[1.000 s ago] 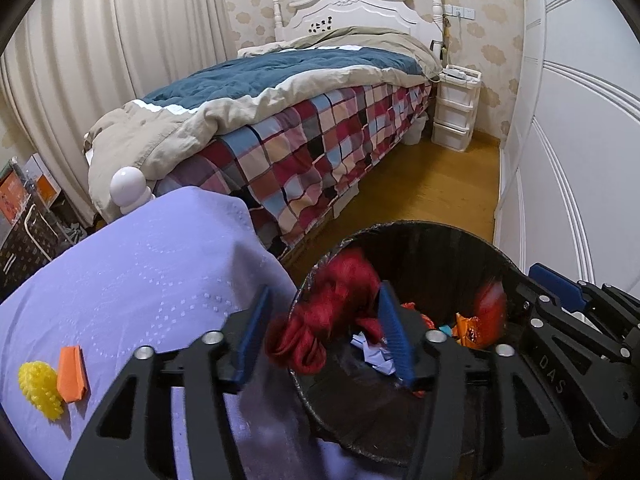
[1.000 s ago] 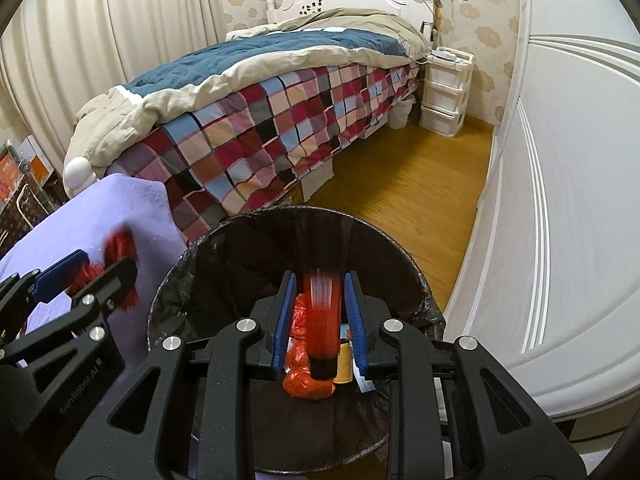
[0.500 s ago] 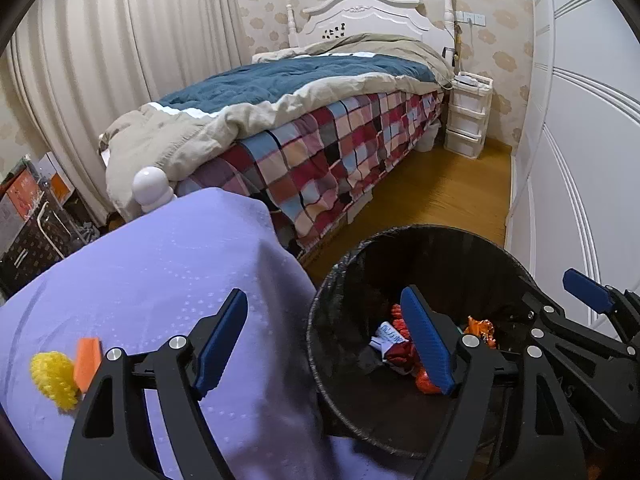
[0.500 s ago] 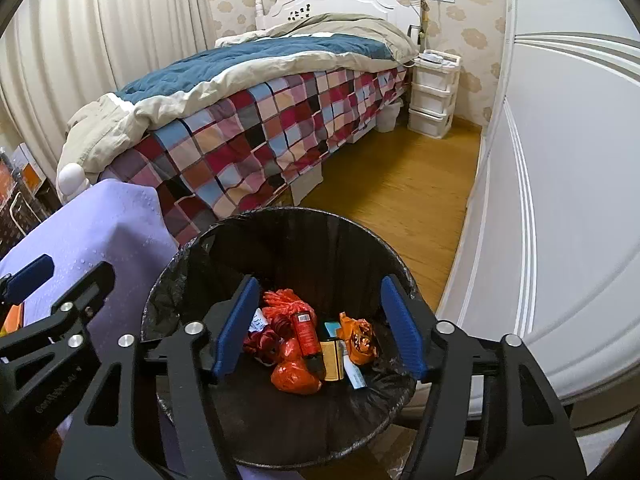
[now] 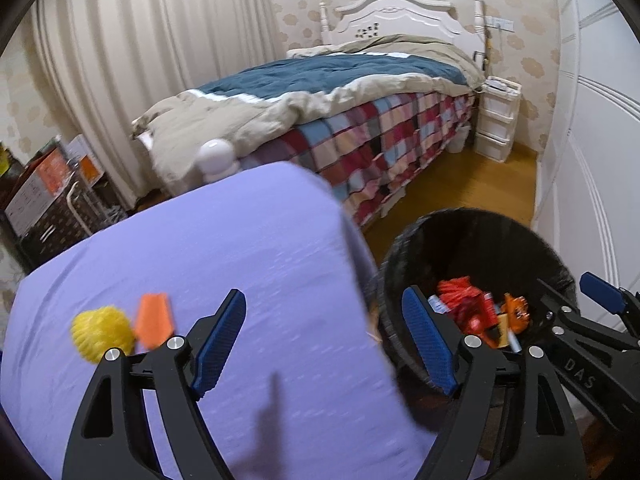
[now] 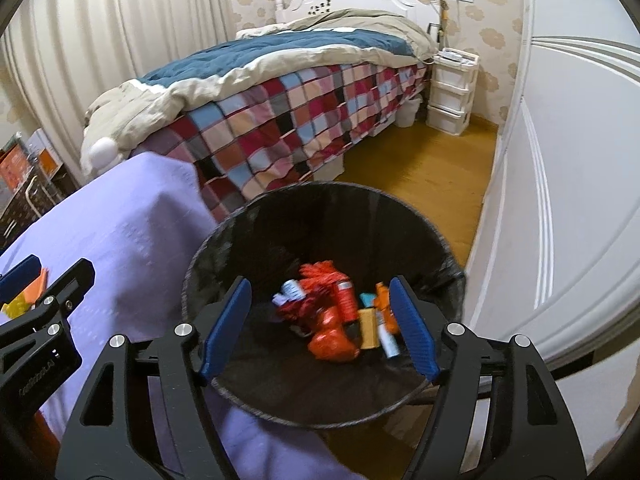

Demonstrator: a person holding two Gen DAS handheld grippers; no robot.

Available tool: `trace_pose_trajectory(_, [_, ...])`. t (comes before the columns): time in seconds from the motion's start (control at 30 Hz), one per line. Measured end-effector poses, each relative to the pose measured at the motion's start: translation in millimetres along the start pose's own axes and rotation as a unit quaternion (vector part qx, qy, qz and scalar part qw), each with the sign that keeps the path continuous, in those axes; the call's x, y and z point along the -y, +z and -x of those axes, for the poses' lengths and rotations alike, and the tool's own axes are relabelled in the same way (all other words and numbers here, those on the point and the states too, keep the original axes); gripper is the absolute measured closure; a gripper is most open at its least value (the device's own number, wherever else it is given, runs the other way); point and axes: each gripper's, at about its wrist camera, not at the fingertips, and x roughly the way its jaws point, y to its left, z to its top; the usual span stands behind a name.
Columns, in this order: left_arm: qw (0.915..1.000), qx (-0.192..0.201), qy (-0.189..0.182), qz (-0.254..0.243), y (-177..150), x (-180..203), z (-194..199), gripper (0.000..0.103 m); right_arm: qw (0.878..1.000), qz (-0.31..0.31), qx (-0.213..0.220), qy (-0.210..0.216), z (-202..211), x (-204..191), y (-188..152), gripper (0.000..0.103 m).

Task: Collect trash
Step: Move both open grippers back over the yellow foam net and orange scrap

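A black-lined trash bin stands on the floor beside a table under a purple cloth. Red and orange wrappers lie at the bin's bottom, also visible as wrappers in the left wrist view. My right gripper hangs over the bin, its jaws opening with nothing between them. My left gripper is open and empty, straddling the cloth's right edge. A yellow spiky ball and an orange piece rest on the cloth to its left.
A bed with a checkered cover fills the far side. White wardrobe doors run along the right. A white drawer unit stands by the headboard. Boxes and a rack sit at the left. Wooden floor shows beyond the bin.
Both grippers opened: a red clump left the left jaws and a red item left the right jaws, both now in the bin. The left gripper shifted left over the cloth.
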Motion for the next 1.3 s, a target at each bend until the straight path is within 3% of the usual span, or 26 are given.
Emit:
trace_pose_trajectory(0.33, [0.9976,-0.011,0.055,0.041,-32,-65,13,0.025,0.997,0.051,-0.007,0.053,15,-69,-14,0.033])
trace_pose_trajectory(0.7, [0.9875,-0.038,0.115,0.101,-50,-136,1,0.025,0.986,0.131,-0.014,0.098,24,-153,-26,0.032])
trace_pose_trajectory(0.93, [0.9821,-0.065,0.118,0.132,-55,-164,-10,0.025,0.983,0.155,-0.028,0.099,17,-175,-29,0.032])
trace_pose_trajectory(1.3, [0.9746,-0.075,0.136,0.161,-61,-200,-15,0.025,0.981,0.164,-0.037,0.099,11,-184,-31,0.032])
